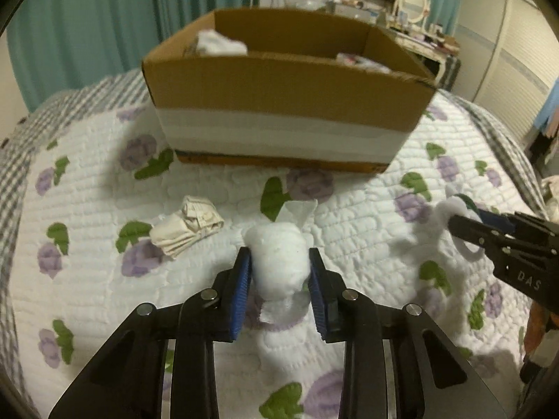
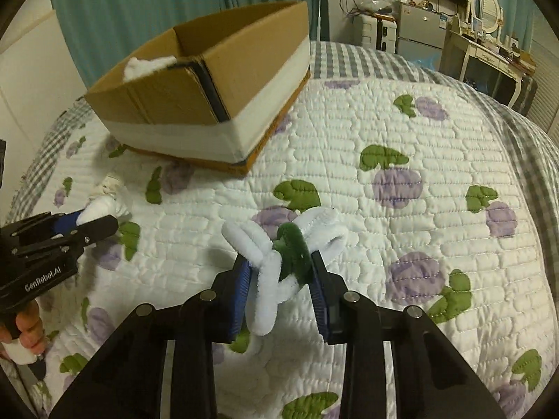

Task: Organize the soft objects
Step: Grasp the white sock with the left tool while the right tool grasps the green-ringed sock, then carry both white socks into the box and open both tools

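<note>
Holding white items, perhaps cloths, cardboard box (image 1: 279, 80), both tools gripping.

The quilt (image 1: 349, 209) is white, stitched in rows, with purple flowers and green leaves — its border is grey-and-white check. The box (image 1: 279, 90) at the far side is brown cardboard with a broad white band low on its walls. The cotton wad (image 1: 279, 262) is white; the folded cloth (image 1: 188, 227) to its left is cream. The fuzzy loops (image 2: 269, 262) are white with one dark green piece. Both grippers are black with blue pads (image 1: 242, 289). The curtains (image 1: 87, 28) are teal.
</note>
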### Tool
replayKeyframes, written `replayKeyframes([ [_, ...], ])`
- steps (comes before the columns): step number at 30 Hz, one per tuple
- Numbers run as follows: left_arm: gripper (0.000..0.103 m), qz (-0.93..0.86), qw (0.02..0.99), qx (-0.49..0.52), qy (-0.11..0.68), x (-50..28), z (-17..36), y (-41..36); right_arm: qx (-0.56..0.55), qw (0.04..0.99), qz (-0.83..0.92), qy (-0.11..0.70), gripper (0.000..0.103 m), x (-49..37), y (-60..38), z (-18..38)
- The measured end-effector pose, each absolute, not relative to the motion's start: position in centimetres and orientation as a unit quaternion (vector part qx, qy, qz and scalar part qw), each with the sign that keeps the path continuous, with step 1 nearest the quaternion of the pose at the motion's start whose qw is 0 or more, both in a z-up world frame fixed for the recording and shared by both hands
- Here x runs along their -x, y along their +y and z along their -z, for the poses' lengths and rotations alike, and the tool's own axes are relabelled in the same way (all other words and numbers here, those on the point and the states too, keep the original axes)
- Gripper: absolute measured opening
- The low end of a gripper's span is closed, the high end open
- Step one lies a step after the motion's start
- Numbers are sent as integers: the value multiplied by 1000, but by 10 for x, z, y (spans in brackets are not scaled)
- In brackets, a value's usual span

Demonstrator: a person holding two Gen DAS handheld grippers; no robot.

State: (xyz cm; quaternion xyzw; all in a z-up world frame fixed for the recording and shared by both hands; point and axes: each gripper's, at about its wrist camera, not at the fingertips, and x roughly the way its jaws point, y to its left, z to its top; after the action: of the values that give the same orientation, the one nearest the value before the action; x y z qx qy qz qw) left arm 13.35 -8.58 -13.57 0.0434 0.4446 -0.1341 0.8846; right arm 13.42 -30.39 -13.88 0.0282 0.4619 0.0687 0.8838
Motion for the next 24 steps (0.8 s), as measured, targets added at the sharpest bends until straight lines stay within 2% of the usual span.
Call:
replayKeyframes([
  [14,30,125,918,-51,372,-109,44,-91,12,914,-111,389,32,-102,-275,39],
  [24,30,121,941,-48,312,-126,-17,-85,33,933,-139,330,32,-118,-248,-39],
])
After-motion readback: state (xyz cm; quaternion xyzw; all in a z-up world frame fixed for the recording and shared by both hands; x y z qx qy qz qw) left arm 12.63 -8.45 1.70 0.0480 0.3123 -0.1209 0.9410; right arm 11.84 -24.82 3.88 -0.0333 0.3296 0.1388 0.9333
